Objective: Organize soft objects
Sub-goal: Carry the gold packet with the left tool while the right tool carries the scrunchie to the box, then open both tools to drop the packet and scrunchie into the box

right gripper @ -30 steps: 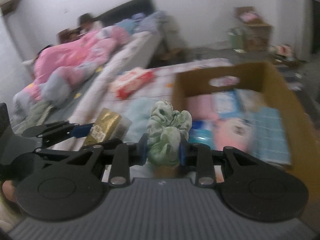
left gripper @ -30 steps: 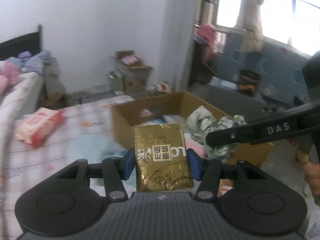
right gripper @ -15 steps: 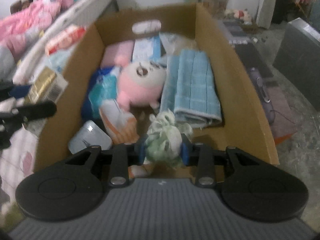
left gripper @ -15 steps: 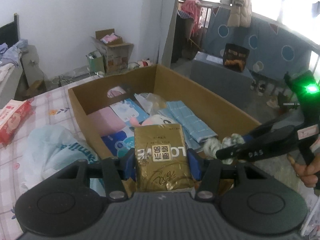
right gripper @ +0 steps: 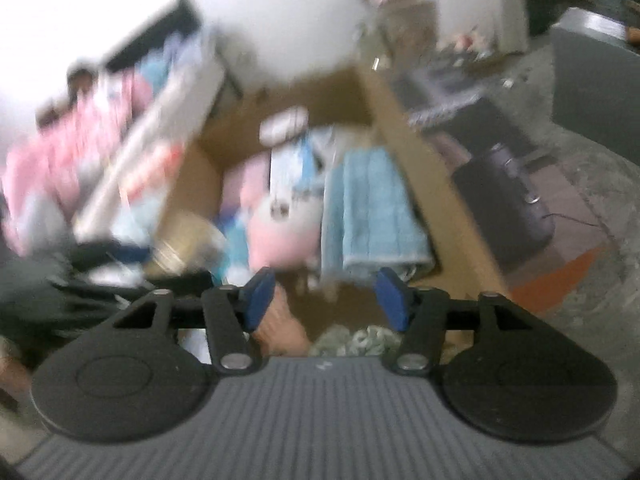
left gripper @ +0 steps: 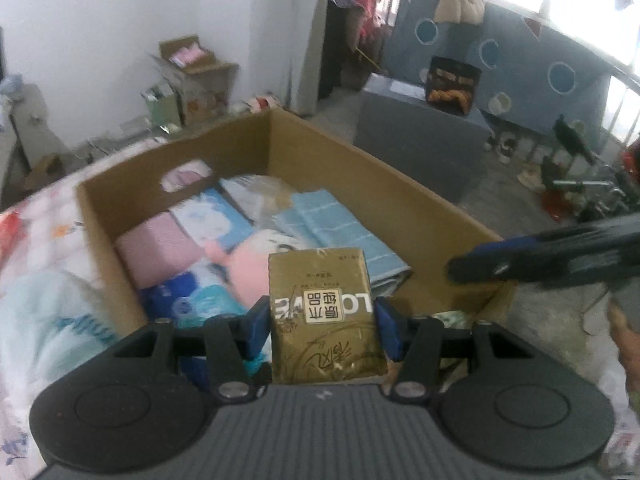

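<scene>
My left gripper (left gripper: 322,322) is shut on a gold tissue pack (left gripper: 324,320) and hangs over the near end of an open cardboard box (left gripper: 400,184). The box holds a pink plush (left gripper: 244,268), a folded blue towel (left gripper: 336,232), a pink cloth (left gripper: 156,252) and blue packs. In the blurred right wrist view my right gripper (right gripper: 326,298) has its jaws opening over the box's near end. The green and white cloth (right gripper: 356,338) lies loose below the jaws, free of the pads. The right gripper (left gripper: 520,264) also reaches in from the right in the left wrist view.
The box sits on a bed with a floral sheet (left gripper: 44,224); a pale blue plastic bag (left gripper: 52,316) lies left of it. A grey cabinet (left gripper: 420,148) stands behind the box. A dark bag (right gripper: 508,208) rests on the floor right of the box.
Both grippers have moved from the bed to above the box and lower. The right gripper's jaws have spread and the green cloth has dropped out of them. The left keeps the gold pack.
</scene>
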A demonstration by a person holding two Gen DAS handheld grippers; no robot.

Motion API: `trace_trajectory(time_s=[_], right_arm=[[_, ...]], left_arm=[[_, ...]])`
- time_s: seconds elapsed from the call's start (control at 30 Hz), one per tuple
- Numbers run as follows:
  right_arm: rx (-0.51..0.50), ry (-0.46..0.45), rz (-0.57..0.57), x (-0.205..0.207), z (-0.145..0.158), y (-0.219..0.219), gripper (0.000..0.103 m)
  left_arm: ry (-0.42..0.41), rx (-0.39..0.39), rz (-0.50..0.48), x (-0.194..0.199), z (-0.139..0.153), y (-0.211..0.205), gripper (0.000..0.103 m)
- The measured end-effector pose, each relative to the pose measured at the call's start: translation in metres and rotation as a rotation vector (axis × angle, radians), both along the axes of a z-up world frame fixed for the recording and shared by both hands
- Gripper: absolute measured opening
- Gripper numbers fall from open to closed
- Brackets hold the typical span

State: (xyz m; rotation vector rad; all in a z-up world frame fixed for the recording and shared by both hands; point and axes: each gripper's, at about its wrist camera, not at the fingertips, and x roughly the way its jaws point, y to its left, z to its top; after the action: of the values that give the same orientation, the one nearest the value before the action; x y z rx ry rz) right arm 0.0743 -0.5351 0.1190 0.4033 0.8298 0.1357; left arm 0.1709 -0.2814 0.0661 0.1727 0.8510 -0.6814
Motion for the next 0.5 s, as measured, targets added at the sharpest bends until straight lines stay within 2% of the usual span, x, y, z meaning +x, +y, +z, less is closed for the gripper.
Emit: trace_trajectory(time_s=[0.2,0.37,0.43,0.47,0.5], right_arm=[[0.064,-0.113,-0.15,-0.06,0.014,-0.025,0.064],[0.129,-0.142,-0.24,-0.101,0.006,-0.039,0.066],[0.142,-0.136,-0.265,-0.11,-0.001,-0.04,0.066],[0.151,-0.128,-0.275,-0.115,-0.005,-0.04,0.067],[0.162,-0.119,-0.286,-0.12,-0.01,-0.04,0.067]], left_arm=[[0.152,-0.008,-0.018,0.024,-0.013,-0.043,0.056],[0.244,-0.038,0.004,0.042,-0.027,-0.081,0.056],[0.281,-0.065,0.031,0.049,-0.037,-0.09,0.063],[0.296,-0.064,0.047,0.052,-0.042,-0.093,0.07],[0.308,-0.061,0.068,0.054,-0.046,-0.095,0.071]])
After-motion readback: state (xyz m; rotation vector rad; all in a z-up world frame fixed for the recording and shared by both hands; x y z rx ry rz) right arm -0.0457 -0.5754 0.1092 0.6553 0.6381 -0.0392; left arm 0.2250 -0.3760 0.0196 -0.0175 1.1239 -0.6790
